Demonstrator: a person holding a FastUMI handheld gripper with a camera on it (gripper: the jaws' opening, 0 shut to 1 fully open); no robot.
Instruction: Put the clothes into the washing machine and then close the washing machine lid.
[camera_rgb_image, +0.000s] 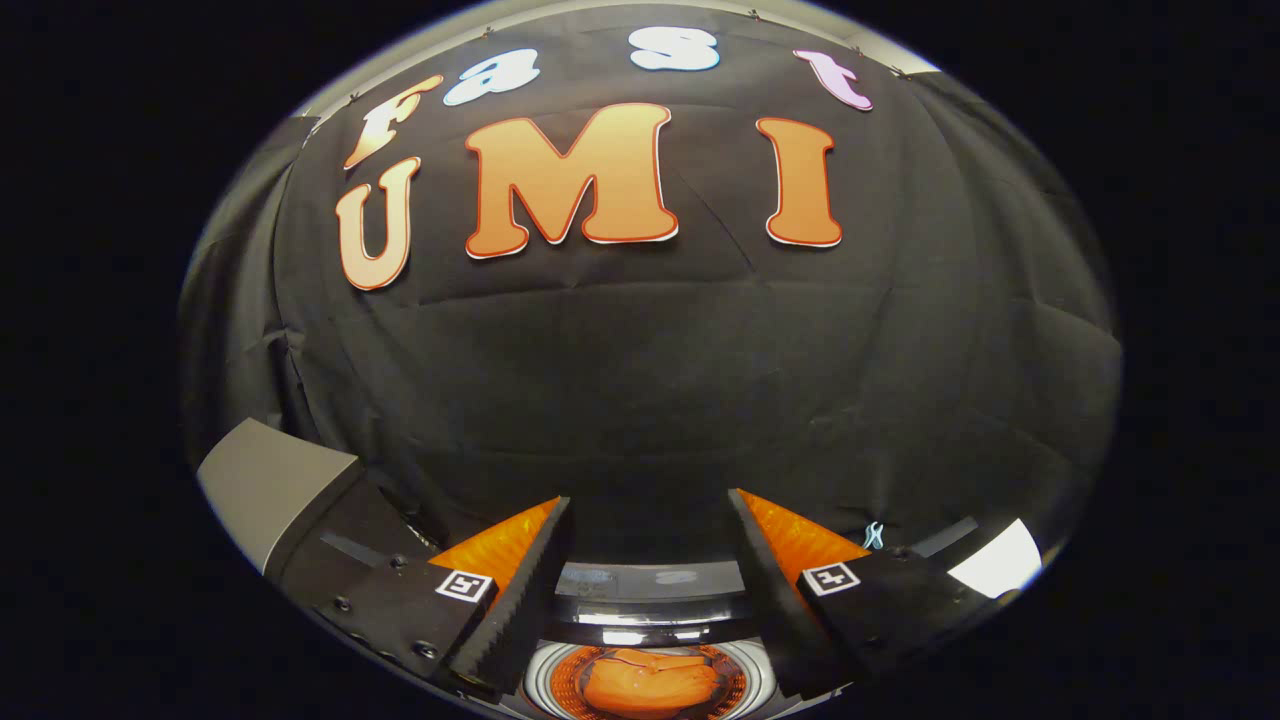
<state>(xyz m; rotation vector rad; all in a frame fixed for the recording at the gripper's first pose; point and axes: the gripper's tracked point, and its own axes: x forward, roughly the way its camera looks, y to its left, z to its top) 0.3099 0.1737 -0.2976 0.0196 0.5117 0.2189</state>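
My gripper (650, 520) stands open above the washing machine, with nothing between its fingers. Below and between the fingers I see the machine's round drum opening (648, 682) with a pale rim. An orange garment (650, 685) lies bunched inside the drum. Just beyond the opening runs the machine's dark glossy back panel (650, 585). The lid is hidden from me.
A grey slanted panel (268, 485) rises beside the left finger. A white patch (1000, 560) and a small pale blue clip (874, 535) sit beyond the right finger. The black cloth booth wall (650, 400) hangs close behind the machine.
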